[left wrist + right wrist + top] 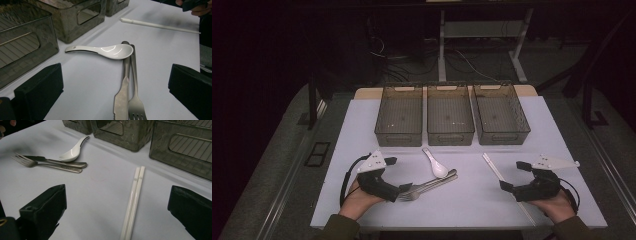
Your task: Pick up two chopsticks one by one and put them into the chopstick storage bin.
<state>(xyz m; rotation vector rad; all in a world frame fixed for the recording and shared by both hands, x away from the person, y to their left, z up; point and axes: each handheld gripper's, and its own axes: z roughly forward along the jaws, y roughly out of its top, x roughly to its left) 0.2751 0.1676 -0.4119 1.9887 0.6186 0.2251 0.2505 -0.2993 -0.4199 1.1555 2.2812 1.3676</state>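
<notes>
Left gripper (393, 174): my jaws wide open, empty, fork (136, 105) and knife (122, 98) between them.
Right gripper (511, 175): my jaws wide open, empty, straddling chopsticks (132, 202).
Spoon (105, 51): on bench (472, 200), 12 o'clock of fork, touching the handles.
Bins (450, 116): three, far edge.

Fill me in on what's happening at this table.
A person holds a claw in each hand over a table with cutlery and three empty bins at the far side. The left claw is open, its jaws either side of the knife and fork, which lie side by side; a white spoon rests across their handles. The right claw is open too, lined up on the white chopsticks. Nothing is gripped or in a bin yet.
</notes>
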